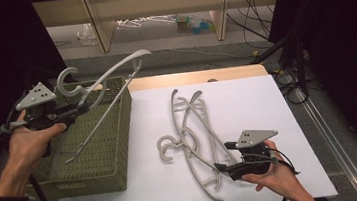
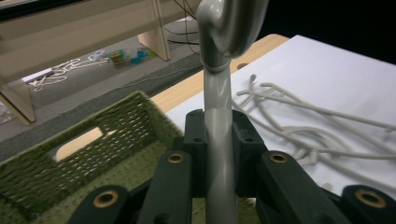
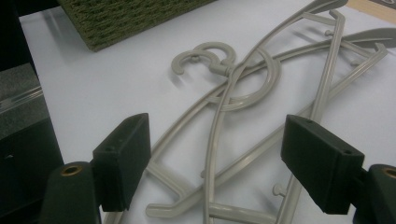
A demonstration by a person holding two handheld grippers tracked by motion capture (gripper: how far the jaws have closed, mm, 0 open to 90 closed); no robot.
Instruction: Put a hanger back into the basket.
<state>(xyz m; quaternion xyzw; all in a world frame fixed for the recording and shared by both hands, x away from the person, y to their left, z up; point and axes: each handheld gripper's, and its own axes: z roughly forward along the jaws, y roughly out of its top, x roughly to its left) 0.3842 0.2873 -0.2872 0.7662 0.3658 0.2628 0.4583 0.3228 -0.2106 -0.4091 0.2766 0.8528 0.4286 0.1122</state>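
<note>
Overhead, the left gripper (image 1: 82, 106) pinches a grey plastic hanger (image 1: 109, 77) above the green woven basket (image 1: 106, 153). Meanwhile the right gripper (image 3: 229, 163), jaws spread, hovers over tangled grey hangers (image 3: 261, 93) on the white worktop (image 1: 247, 103)

A white sheet (image 1: 247, 103) covers most of the table, leaving a strip of bare wood (image 1: 194, 77) along its far edge. Beyond it, at the top of the frame, a pale wooden shelf (image 1: 156, 2) stands on two legs over grey floor (image 1: 172, 56). Under the shelf lie a white tangle (image 1: 143, 21), some blue-green clutter (image 1: 193, 24) and, at upper left, a clear bag (image 1: 87, 35). Black cables (image 1: 254, 22) hang and trail at upper right. A metal rail (image 1: 330, 130) runs along the floor at the right.
</note>
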